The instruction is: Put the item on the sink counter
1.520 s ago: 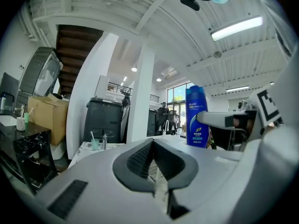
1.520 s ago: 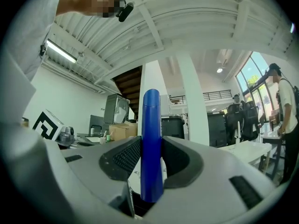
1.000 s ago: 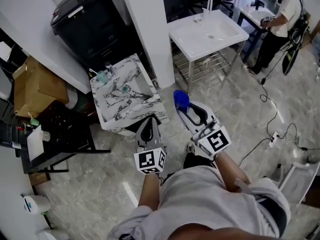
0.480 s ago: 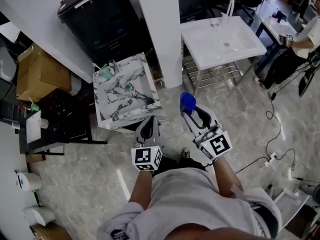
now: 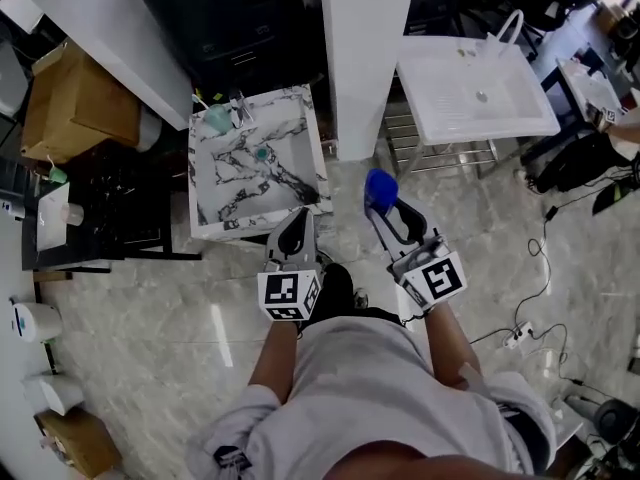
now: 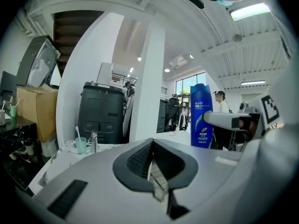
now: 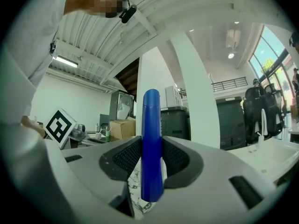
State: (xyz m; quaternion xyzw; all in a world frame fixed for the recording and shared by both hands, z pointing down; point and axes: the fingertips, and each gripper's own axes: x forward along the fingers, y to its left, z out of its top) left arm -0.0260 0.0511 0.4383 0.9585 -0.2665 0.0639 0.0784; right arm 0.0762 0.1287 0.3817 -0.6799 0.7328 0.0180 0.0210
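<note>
A blue bottle stands upright between the jaws of my right gripper, which is shut on it, held over the floor right of the marble sink counter. In the right gripper view the bottle fills the gap between the dark pads. My left gripper is shut and empty, its tip near the counter's front right corner. From the left gripper view the bottle shows at the right, and the left gripper has its pads pressed together.
A teal cup with a toothbrush and a tap sit at the counter's back. A white pillar rises right of it, with a white basin on a metal stand beyond. A black bin, cardboard box and dark shelf stand left.
The head view has swung, so the marble counter and the white basin sit higher and further right. Both grippers keep their places by the body, the bottle still held.
</note>
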